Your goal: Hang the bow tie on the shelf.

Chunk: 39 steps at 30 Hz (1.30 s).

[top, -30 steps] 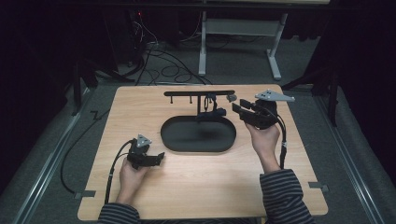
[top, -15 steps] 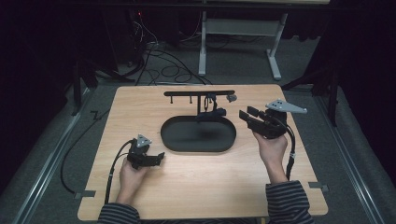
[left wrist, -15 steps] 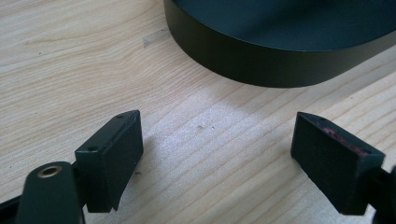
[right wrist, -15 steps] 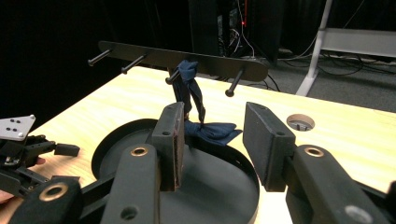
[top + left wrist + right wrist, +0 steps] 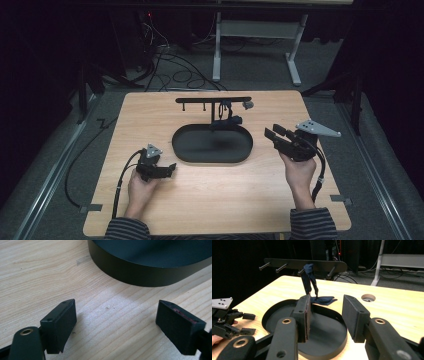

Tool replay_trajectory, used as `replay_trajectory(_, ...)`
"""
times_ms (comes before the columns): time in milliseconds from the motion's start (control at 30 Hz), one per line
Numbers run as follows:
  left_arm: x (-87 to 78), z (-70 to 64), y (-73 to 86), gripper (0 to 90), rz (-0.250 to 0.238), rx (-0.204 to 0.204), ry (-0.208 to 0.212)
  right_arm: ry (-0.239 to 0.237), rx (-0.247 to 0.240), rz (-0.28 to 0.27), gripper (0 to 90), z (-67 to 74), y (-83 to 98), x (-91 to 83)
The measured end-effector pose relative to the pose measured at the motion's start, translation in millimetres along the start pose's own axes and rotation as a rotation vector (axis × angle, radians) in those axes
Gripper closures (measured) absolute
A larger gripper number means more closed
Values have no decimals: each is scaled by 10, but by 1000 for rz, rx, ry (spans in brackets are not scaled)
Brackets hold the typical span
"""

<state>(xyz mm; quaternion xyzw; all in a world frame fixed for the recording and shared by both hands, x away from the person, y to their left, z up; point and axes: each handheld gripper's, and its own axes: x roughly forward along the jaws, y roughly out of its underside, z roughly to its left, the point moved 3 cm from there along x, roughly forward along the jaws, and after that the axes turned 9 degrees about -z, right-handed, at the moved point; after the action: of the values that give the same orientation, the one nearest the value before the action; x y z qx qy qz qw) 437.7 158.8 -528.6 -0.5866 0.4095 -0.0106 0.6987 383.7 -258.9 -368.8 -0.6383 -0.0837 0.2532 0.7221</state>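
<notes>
A black oval tray (image 5: 186, 150) lies mid-table. Behind it stands a black peg rack (image 5: 200, 100). A dark blue strap (image 5: 228, 120) hangs from one peg, its end draped on the tray's far rim. My left gripper (image 5: 171, 170) rests on the table left of the tray, jaws wide open and empty; its own view shows the gripper (image 5: 116, 312) facing the tray wall (image 5: 140, 275). My right gripper (image 5: 271, 132) hovers right of the tray, pointing left. In its view the right gripper (image 5: 325, 305) is open, empty, aimed at the strap (image 5: 310, 280) and the tray (image 5: 322, 327).
The wooden table (image 5: 215, 200) has bare room in front of the tray. A round hole (image 5: 368, 297) sits in the tabletop near the rack (image 5: 304, 263). Cables and a desk frame (image 5: 255, 45) lie on the floor beyond the table.
My right gripper has drifted to the right and toward the near side, sinking a little, away from the rack. The left gripper has stayed put.
</notes>
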Motion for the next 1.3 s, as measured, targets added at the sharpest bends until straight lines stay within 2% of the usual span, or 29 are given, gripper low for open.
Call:
replay_trajectory(500,0,0,0,174,0,0,0,20,27,-13,604,-43,230,-182)
replay_trajectory(1300,0,0,0,174,0,0,0,12,67,22,603,-26,581,-168)
